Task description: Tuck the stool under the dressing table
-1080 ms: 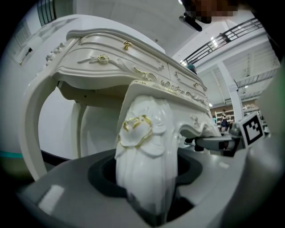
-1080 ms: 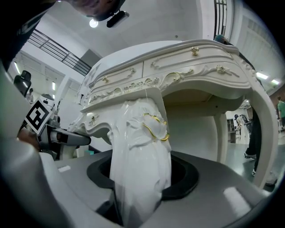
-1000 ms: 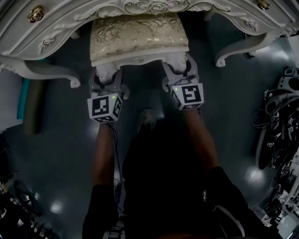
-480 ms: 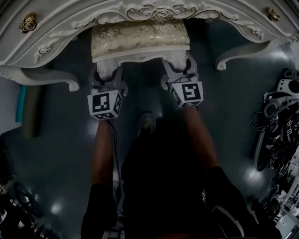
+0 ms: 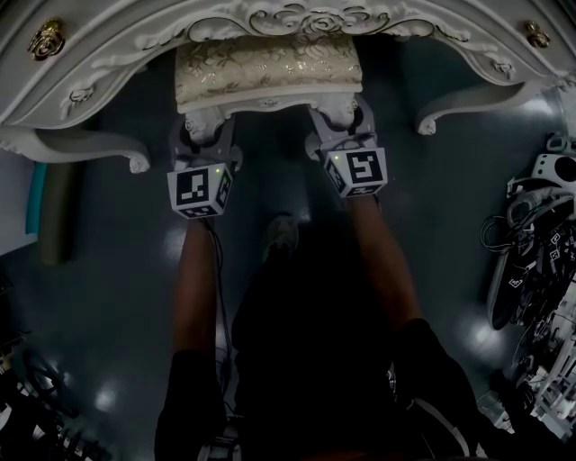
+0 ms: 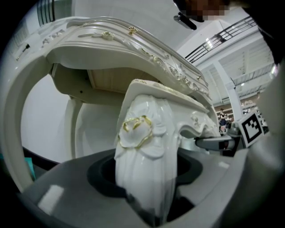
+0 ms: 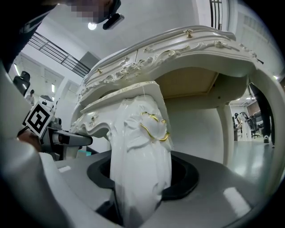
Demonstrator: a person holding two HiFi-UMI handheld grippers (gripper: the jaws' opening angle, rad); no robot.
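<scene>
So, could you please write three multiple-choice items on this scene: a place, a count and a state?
1. Where is the stool? A. partly under the dressing table B. on the table top C. behind the person
2. How many stool legs are gripped? A. none B. one C. two
3. The left gripper is: A. open, empty B. shut on a stool leg C. shut on a knob
A: the table's edge overhangs it. C: each gripper view shows a leg between the jaws. B: its jaws clamp the carved leg.
</scene>
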